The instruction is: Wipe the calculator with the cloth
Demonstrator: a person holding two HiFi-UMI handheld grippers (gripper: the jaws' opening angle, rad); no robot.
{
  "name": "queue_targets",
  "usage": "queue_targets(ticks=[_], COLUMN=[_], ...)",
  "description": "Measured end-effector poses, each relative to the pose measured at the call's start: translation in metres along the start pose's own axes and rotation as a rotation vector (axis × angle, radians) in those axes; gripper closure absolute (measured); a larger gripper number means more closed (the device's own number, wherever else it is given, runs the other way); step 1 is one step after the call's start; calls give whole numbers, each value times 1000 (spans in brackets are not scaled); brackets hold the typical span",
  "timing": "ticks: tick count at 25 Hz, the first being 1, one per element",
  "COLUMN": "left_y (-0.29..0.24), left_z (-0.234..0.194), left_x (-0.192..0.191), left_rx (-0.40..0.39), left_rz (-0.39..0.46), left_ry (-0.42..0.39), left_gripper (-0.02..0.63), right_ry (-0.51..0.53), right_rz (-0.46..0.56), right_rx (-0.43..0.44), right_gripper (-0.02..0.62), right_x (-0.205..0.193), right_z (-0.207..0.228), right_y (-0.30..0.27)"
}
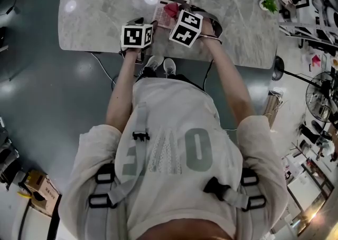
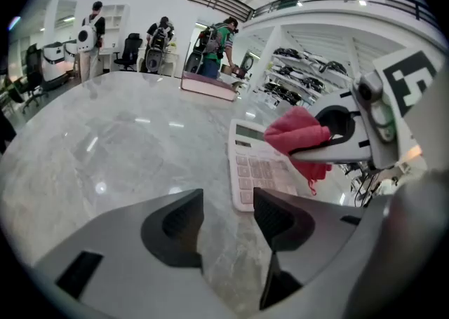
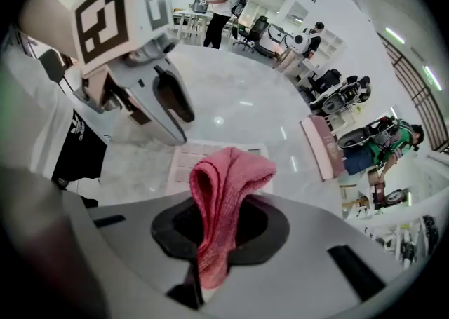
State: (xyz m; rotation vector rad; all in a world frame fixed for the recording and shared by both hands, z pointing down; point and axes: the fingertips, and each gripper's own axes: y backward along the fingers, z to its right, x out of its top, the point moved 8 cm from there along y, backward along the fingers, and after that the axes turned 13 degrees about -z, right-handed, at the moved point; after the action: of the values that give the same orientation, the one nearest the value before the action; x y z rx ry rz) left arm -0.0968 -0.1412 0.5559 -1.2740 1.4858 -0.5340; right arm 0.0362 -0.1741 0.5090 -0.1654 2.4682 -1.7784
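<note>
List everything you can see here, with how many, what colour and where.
Table: one, grey marble, under the work.
Calculator: one, white, on the table near its front edge.
Cloth: one, pink-red, pinched in the right tool, over the calculator.
Flat box: one, pink, far side of the table.
Cardboard box: one, brown, on the floor at left.
Fan: one, black, on the floor at right.
Bystanders: several, beyond the table.
Left tool: one, grey, open and empty, beside the calculator.
Right tool: one, grey, shut on the cloth.
</note>
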Motion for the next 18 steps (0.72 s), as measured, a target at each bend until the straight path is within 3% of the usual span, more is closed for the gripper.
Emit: queue_targets(ticks=[2,4,7,12,18], left_y=[17,35,59,89,108], left_z=[-2,-8,-17,-26,-35], left_x=[5,10,12,12,7], left_rx=[-14,12,75,117,146], left_rz=[88,187,262,376,424], left_ry=[54,87,62,77,103], left_gripper=[403,495,572,586,586], right_ry=[-8,-10,-2,22,33], right_rz=[2,0,-7,-27,-87], right_rx=[-44,-78,-110,-122,-117], right_gripper=[538,538,538,538,538], right_x=[3,7,17,30,42], right_z=[20,36,50,58,52], right_y=[4,6,6,-4,-22])
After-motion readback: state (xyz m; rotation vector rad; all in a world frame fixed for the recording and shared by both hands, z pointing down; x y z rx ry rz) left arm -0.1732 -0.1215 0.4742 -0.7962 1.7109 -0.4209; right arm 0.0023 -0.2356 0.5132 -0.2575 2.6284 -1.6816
